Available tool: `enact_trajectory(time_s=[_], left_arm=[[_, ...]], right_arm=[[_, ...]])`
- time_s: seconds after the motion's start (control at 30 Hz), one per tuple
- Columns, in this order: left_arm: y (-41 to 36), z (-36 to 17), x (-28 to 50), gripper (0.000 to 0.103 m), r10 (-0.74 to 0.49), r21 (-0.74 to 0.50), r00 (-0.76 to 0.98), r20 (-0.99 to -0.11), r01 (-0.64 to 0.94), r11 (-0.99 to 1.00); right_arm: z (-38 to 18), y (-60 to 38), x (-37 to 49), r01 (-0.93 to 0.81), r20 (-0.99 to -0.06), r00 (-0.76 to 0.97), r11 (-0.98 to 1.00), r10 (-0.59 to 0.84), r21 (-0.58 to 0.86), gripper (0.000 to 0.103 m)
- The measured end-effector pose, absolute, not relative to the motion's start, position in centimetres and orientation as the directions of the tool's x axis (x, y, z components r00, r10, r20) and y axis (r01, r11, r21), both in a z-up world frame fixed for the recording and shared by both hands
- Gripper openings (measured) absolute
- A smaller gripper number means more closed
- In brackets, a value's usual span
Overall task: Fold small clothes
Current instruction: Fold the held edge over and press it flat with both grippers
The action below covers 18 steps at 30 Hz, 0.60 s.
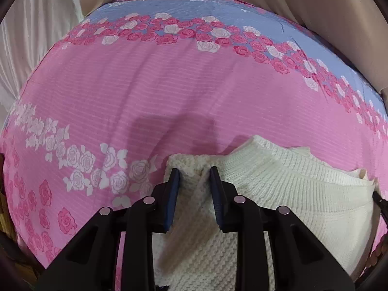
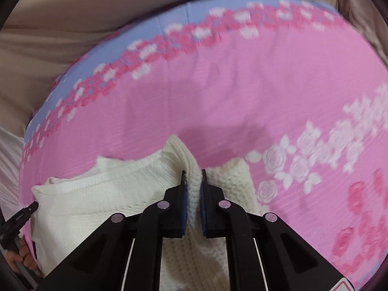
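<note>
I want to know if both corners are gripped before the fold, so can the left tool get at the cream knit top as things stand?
Probably yes. The left tool is already down on the cream knit top, a ridge of knit bunched between its pads, with nothing in the way. The right tool is clamped on another fold.

The right gripper (image 2: 193, 178) pinches a cream knit garment (image 2: 101, 194) (pink floral sheet (image 2: 230, 101) beneath).

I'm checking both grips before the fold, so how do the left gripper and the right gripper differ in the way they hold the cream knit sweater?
The right gripper pinches a thin upright ridge of the cream knit sweater, pads nearly meeting; the left gripper clamps a thicker bunched fold, pads further apart. The right grips by the ribbed neckline, the left near the sweater's outer corner. Both point down at the pink floral bedsheet.
</note>
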<state>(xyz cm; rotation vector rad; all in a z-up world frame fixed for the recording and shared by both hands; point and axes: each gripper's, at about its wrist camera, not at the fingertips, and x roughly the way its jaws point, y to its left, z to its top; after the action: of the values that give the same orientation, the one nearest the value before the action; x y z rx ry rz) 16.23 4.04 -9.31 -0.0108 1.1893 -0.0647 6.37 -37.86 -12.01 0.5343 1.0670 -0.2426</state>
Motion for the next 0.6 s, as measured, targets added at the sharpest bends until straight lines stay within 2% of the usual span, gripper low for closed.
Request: enact_trajectory(time_s=[0.1, 0.17, 0.2, 0.23, 0.33, 0.4, 0.43, 0.47, 0.57, 0.6], left_arm=[[4.4, -8.5, 16.1, 0.027, -0.071, -0.063, 0.368, -0.927, 0.033, 0.997], [5.0, -6.7, 15.0, 0.027, -0.089, -0.083, 0.388, -0.917, 0.034, 0.996], [5.2, -5.6, 14.1, 0.026, -0.102, -0.091, 0.403, -0.909, 0.045, 0.995], [5.3, -4.8, 13.1, 0.025, -0.120, -0.106, 0.416, -0.901, 0.057, 0.993], [3.8, -4.2, 9.8, 0.026, -0.174, -0.134, 0.391, -0.904, 0.127, 0.983], [1.9, -6.3, 8.2, 0.028, -0.172, -0.120, 0.332, -0.928, 0.172, 0.978], [1.4, -7.5, 7.8, 0.028, -0.149, -0.096, 0.308, -0.940, 0.179, 0.979], [1.6, -8.6, 7.4, 0.028, -0.128, -0.081, 0.287, -0.949, 0.170, 0.982], [4.9, -8.3, 6.6, 0.028, -0.141, -0.111, 0.304, -0.942, 0.114, 0.987], [6.3, -8.2, 6.3, 0.025, -0.142, -0.117, 0.308, -0.941, 0.098, 0.988]], right_arm=[[-10.4, -38.0, 5.9, 0.454, -0.872, 0.483, 0.829, 0.081, 0.328, 0.009], [-7.8, -37.2, 4.5, 0.439, -0.860, 0.510, 0.851, 0.029, 0.289, 0.019], [-6.8, -36.4, 3.7, 0.416, -0.852, 0.523, 0.868, 0.014, 0.270, 0.019], [-5.9, -35.3, 3.0, 0.378, -0.844, 0.535, 0.885, 0.033, 0.273, 0.019], [-5.4, -29.2, 1.8, 0.199, -0.831, 0.517, 0.915, 0.206, 0.350, 0.019], [-6.9, -23.8, 1.8, 0.072, -0.852, 0.447, 0.938, 0.273, 0.339, 0.017], [-7.8, -22.1, 1.7, 0.037, -0.865, 0.422, 0.948, 0.271, 0.315, 0.008], [-9.3, -21.1, 1.4, 0.027, -0.889, 0.383, 0.959, 0.251, 0.282, 0.005], [-10.9, -24.7, -0.8, 0.141, -0.903, 0.374, 0.949, 0.214, 0.283, 0.000], [-10.9, -27.3, -2.2, 0.225, -0.907, 0.379, 0.933, 0.181, 0.280, 0.000]])
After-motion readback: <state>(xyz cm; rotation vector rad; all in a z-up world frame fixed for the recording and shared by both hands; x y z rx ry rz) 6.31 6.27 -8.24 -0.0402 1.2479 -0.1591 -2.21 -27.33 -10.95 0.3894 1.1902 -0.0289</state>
